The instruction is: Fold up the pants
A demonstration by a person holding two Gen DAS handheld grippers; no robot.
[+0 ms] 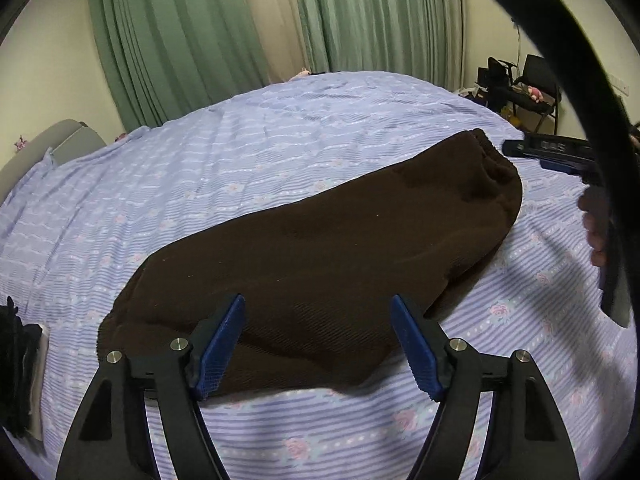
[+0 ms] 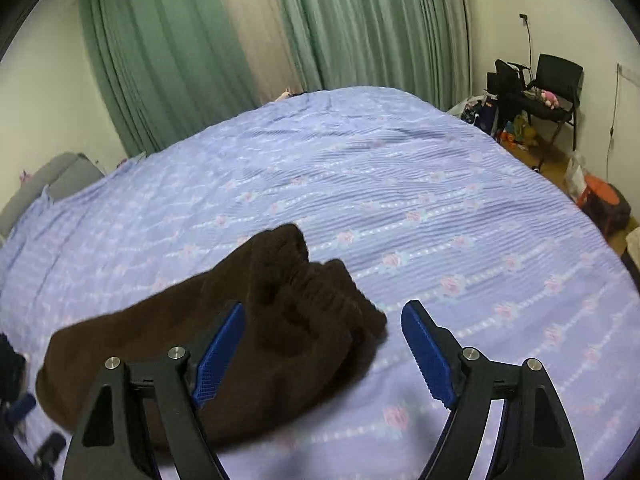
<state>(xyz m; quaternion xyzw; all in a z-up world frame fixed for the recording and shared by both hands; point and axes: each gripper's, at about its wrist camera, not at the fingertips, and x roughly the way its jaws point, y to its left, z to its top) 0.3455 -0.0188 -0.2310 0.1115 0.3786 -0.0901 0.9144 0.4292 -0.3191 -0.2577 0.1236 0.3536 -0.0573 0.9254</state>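
Dark brown pants (image 1: 320, 248) lie folded lengthwise on a lilac flowered bedsheet (image 1: 240, 160). My left gripper (image 1: 318, 308) is open and empty, its blue pads just above the near end of the pants. My right gripper (image 2: 322, 316) is open and empty over the gathered elastic waistband end (image 2: 320, 292) of the pants (image 2: 180, 352). The right gripper also shows in the left wrist view (image 1: 540, 152), beside the waistband (image 1: 492, 156), with the hand holding it at the right edge.
Green and beige curtains (image 2: 280, 40) hang behind the bed. A grey headboard (image 1: 52, 144) is at the left. A black chair (image 2: 556, 84) with clutter stands in the far right corner, an orange stool (image 2: 604, 196) beside the bed. Dark items (image 1: 20, 360) lie at the left edge.
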